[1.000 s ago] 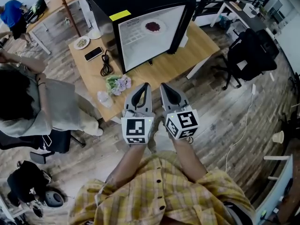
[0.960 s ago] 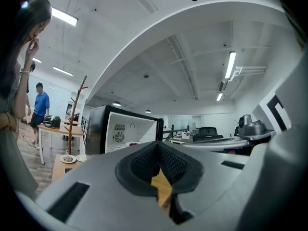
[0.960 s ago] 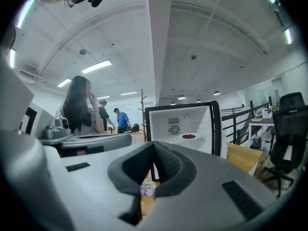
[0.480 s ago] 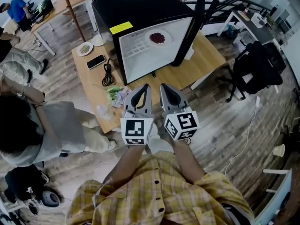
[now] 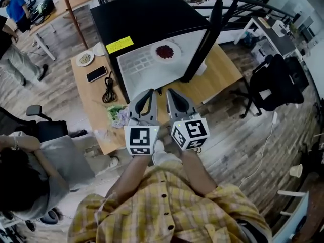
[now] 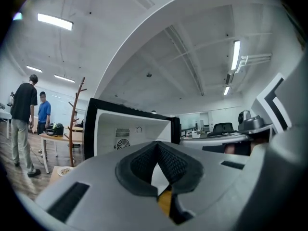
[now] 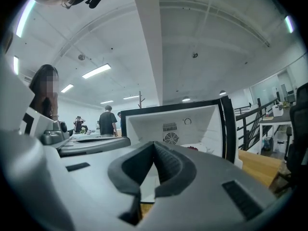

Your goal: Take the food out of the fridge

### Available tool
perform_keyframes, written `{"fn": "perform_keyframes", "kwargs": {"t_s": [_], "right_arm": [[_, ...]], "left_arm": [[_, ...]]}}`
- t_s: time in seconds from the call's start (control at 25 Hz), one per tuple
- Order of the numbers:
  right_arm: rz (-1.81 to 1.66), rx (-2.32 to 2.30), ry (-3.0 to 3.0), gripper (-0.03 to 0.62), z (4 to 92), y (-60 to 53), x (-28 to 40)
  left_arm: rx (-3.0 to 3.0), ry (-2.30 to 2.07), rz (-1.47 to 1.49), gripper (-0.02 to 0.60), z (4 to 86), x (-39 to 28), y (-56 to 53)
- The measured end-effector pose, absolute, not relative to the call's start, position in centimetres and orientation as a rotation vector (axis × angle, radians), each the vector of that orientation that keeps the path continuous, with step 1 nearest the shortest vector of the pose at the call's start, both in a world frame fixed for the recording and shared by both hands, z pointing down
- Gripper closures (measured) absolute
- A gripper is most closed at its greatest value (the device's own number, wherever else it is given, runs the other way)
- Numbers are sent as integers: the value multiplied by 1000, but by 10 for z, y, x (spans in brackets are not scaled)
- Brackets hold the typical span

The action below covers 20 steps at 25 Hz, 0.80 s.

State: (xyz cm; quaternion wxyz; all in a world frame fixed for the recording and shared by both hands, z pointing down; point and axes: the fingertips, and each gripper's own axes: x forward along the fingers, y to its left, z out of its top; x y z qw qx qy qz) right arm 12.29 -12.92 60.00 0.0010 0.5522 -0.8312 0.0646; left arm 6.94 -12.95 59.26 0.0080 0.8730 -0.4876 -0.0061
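Note:
A black fridge (image 5: 147, 19) stands on a wooden table (image 5: 223, 70), its door (image 5: 208, 34) swung open to the right. Inside its white interior lies a plate of dark red food (image 5: 165, 51); the red food (image 7: 193, 148) also shows in the right gripper view. My left gripper (image 5: 145, 96) and right gripper (image 5: 172, 96) are side by side in front of the table edge, pointing at the open fridge (image 6: 130, 129). Both are shut with nothing between their pads, and short of the fridge opening.
On the table left of the fridge lie a phone (image 5: 96, 74), a coiled black cable (image 5: 108, 81), a small plate (image 5: 84, 58) and a bunch of flowers (image 5: 118, 115). A black office chair (image 5: 276, 77) stands at the right. One person sits at lower left (image 5: 30, 186); others stand at far left (image 5: 15, 6).
Both grippers have moved together toward the fridge, which now looks nearer and larger. Their jaws stay shut. The seated person has slid lower left in the head view.

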Motion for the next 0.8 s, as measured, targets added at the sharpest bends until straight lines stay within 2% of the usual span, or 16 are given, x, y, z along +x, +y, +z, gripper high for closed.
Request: {"fn": "perform_keyframes", "kwargs": {"t_s": [0.36, 0.8], "right_arm": [[238, 1702, -2612, 588, 607, -172, 130], [772, 1688, -2746, 588, 633, -211, 141]], "left_arm": [[2701, -1562, -10, 574, 595, 75, -164], [2680, -1604, 14, 574, 599, 76, -189]]}}
